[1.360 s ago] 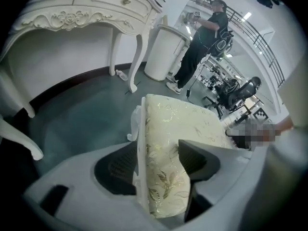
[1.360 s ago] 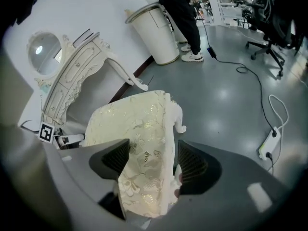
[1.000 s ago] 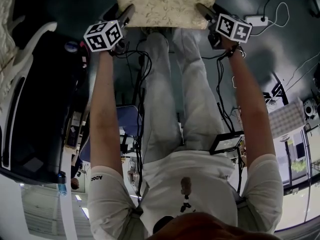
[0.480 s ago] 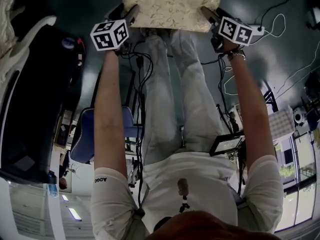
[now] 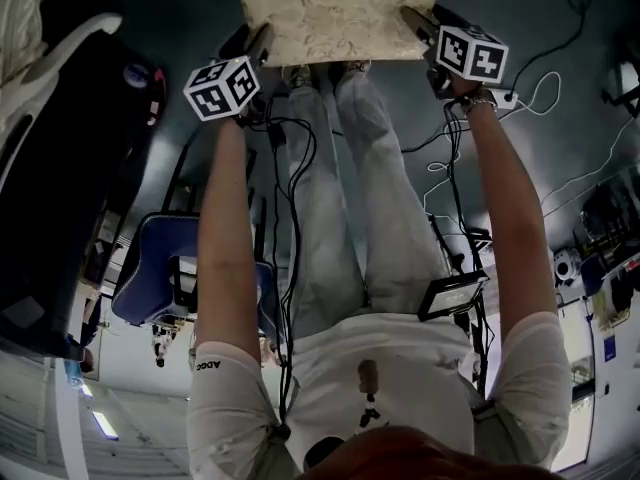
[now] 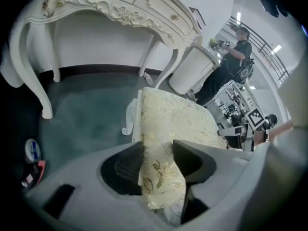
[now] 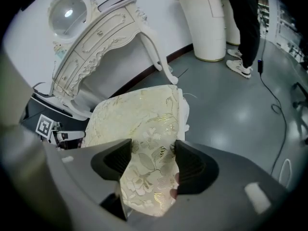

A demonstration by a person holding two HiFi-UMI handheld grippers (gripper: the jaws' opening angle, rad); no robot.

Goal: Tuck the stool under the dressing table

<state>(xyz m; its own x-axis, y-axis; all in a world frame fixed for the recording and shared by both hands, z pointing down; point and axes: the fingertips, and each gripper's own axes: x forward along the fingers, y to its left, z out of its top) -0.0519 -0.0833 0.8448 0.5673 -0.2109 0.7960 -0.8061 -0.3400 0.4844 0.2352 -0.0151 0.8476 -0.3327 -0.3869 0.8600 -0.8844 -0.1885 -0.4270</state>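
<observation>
The stool (image 6: pixel 173 124) stands on the grey-green floor (image 6: pixel 82 114), near the white carved dressing table (image 6: pixel 120 8) but not under it. Opposite edges of its floral seat (image 7: pixel 139 114) are clamped by the left tool (image 6: pixel 159 158) and the right tool (image 7: pixel 153 160). Both sets of jaws have just been closing.

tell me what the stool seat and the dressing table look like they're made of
Stool seat: cream woven fabric, probably brocade over padding; a shiny gold leaf pattern glints on it and its edge looks plump. Dressing table: most likely wood painted off-white, judging by the carved scrollwork and curved legs, though moulded resin can't be ruled out.
</observation>
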